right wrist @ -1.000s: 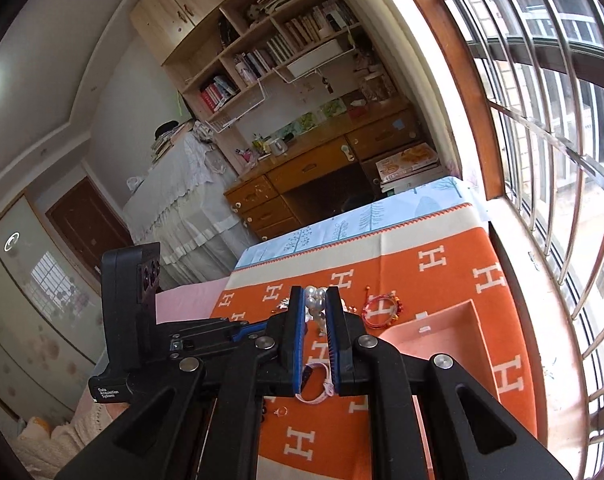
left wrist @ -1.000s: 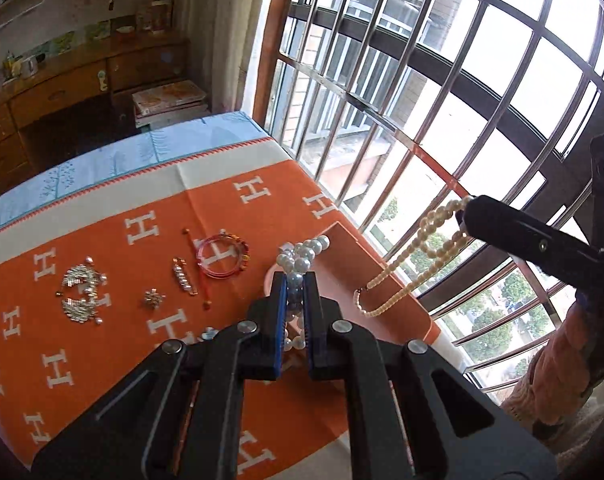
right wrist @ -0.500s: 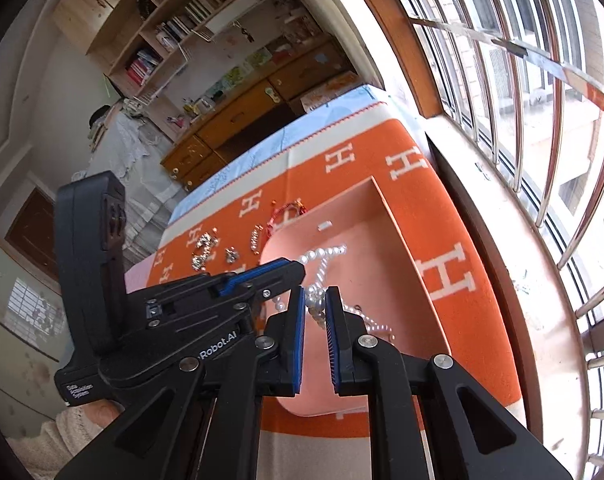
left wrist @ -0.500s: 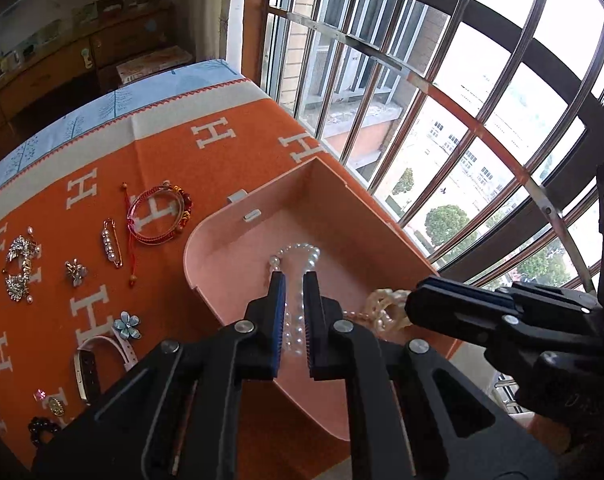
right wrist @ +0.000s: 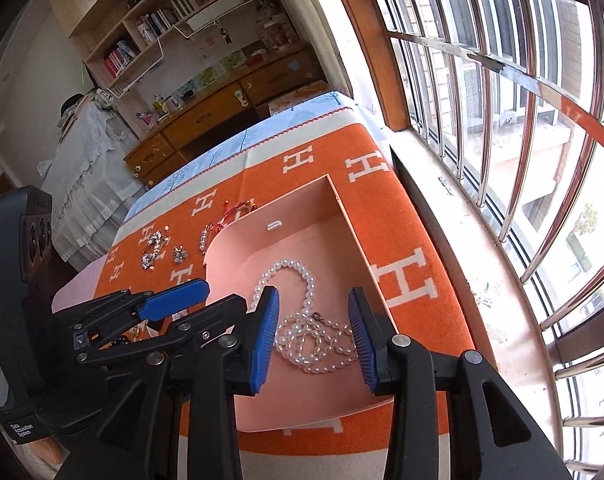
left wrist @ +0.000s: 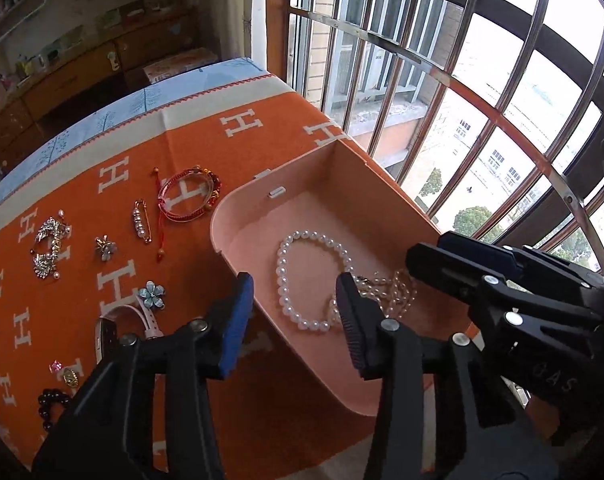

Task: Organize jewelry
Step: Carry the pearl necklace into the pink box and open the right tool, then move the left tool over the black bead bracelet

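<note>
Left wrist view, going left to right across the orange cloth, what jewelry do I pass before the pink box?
silver rhinestone brooch → small flower brooch → pearl safety pin → red cord bracelet → pink box with the pearl bracelet inside.

Daylight is pouring in through the barred window [left wrist: 482, 92], and the sky behind the bars is blowing out to near white in both views. The orange cloth [left wrist: 205, 148] and the pink tray [left wrist: 366, 196] are sitting brightly and evenly lit, casting only soft shadows. The tray's near wall is shading part of its floor. Away from the window the room is falling off: in the left view the desk [left wrist: 73, 80] and shelves are lying dim and murky. The fisheye lens is bending the window bars into arcs and curving the cloth's edge. Dark vignetting is eating the corners. Focus is holding sharp, with no motion blur showing.
</note>
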The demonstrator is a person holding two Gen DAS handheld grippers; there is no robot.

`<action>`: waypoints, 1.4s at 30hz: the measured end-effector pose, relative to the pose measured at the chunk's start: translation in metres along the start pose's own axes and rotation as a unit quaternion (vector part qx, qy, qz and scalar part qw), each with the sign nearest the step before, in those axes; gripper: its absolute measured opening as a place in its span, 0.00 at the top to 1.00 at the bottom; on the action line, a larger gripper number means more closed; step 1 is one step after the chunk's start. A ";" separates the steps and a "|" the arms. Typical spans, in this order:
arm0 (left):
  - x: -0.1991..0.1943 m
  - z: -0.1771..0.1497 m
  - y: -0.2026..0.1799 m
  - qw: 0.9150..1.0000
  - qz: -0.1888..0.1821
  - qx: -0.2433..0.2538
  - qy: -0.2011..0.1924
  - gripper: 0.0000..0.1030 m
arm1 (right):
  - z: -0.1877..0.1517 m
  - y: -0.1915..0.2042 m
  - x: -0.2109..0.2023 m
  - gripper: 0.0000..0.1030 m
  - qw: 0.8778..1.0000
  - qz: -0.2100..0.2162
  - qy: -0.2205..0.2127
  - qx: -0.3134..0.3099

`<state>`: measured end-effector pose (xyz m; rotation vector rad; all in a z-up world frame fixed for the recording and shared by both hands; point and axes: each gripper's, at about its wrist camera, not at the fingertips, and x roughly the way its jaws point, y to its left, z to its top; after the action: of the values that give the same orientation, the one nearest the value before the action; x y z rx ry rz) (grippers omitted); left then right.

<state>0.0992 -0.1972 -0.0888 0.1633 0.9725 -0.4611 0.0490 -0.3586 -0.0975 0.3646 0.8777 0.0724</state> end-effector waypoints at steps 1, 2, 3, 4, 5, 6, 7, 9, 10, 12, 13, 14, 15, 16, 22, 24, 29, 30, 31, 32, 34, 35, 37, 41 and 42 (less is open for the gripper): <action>-0.001 -0.001 0.001 1.000 0.000 -0.003 -0.003 0.59 | 0.000 0.001 -0.003 0.65 1.000 -0.001 -0.001 -0.001; -0.003 -0.002 0.002 1.000 0.000 -0.005 -0.005 0.59 | 0.000 0.002 -0.004 0.65 1.000 0.000 -0.002 -0.002; -0.003 -0.003 0.003 1.000 0.002 -0.008 -0.007 0.59 | 0.000 0.002 -0.004 0.65 1.000 0.001 -0.001 -0.002; -0.005 -0.004 0.002 1.000 0.005 -0.008 -0.010 0.59 | 0.000 0.003 -0.004 0.65 1.000 0.002 0.001 -0.002; -0.006 -0.005 0.002 1.000 0.012 -0.006 -0.017 0.59 | 0.000 0.003 -0.004 0.65 1.000 0.003 0.002 -0.001; -0.008 -0.006 0.001 1.000 0.017 -0.002 -0.023 0.59 | -0.001 0.003 -0.004 0.65 1.000 0.004 0.003 -0.001; -0.011 -0.007 0.000 0.999 0.023 0.002 -0.029 0.59 | -0.001 0.004 -0.005 0.65 1.000 0.004 0.004 -0.001; -0.015 -0.009 0.000 0.999 0.030 0.008 -0.039 0.59 | -0.001 0.005 -0.004 0.65 1.000 0.001 0.002 -0.002; -0.017 -0.010 0.000 0.999 0.031 0.009 -0.042 0.59 | -0.001 0.007 -0.006 0.65 1.000 0.000 0.001 -0.004; -0.022 -0.010 0.001 0.998 0.029 0.007 -0.047 0.59 | -0.001 0.009 -0.005 0.65 1.000 -0.002 0.001 -0.007; -0.023 -0.011 0.002 0.998 0.029 0.005 -0.047 0.59 | -0.001 0.010 -0.006 0.65 1.000 -0.002 0.002 -0.008; -0.024 -0.012 0.004 0.999 0.028 0.002 -0.046 0.59 | -0.001 0.012 -0.006 0.65 1.000 -0.002 0.003 -0.009; -0.026 -0.013 0.006 0.999 0.026 0.000 -0.044 0.59 | -0.001 0.014 -0.006 0.65 1.000 -0.003 0.003 -0.010; -0.027 -0.014 0.007 0.999 0.025 -0.001 -0.042 0.59 | -0.002 0.017 -0.006 0.65 1.000 -0.004 0.003 -0.013; -0.040 -0.021 0.017 0.998 0.028 -0.013 -0.045 0.59 | -0.002 0.034 -0.012 0.65 1.000 -0.008 -0.003 -0.030; -0.045 -0.024 0.021 0.998 0.032 -0.016 -0.049 0.59 | -0.003 0.040 -0.014 0.65 0.999 -0.009 -0.005 -0.035; -0.060 -0.034 0.031 0.996 0.070 -0.015 -0.061 0.59 | -0.007 0.059 -0.020 0.65 0.999 -0.010 -0.007 -0.049; -0.063 -0.037 0.033 0.995 0.079 -0.015 -0.064 0.59 | -0.008 0.063 -0.021 0.65 0.999 -0.010 -0.009 -0.053; -0.067 -0.039 0.036 0.994 0.085 -0.015 -0.067 0.59 | -0.009 0.068 -0.022 0.65 0.998 -0.010 -0.010 -0.057; -0.070 -0.041 0.039 0.994 0.087 -0.017 -0.070 0.59 | -0.009 0.073 -0.023 0.65 0.998 -0.010 -0.011 -0.060; -0.077 -0.046 0.045 0.993 0.091 -0.021 -0.074 0.59 | -0.011 0.082 -0.025 0.65 0.998 -0.008 -0.012 -0.068; -0.081 -0.049 0.049 0.992 0.097 -0.024 -0.076 0.59 | -0.011 0.087 -0.025 0.65 0.997 -0.006 -0.012 -0.072; -0.089 -0.054 0.056 0.990 0.110 -0.030 -0.082 0.59 | -0.013 0.097 -0.026 0.65 0.997 -0.004 -0.012 -0.079; -0.107 -0.066 0.071 0.986 0.127 -0.045 -0.095 0.59 | -0.018 0.116 -0.028 0.65 0.995 0.001 -0.012 -0.095; -0.111 -0.069 0.077 0.985 0.130 -0.052 -0.097 0.59 | -0.020 0.121 -0.029 0.65 0.995 0.003 -0.011 -0.098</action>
<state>0.0282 -0.0717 -0.0413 0.1460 0.7695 -0.1828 0.0256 -0.2459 -0.0463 0.1834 0.8399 0.1583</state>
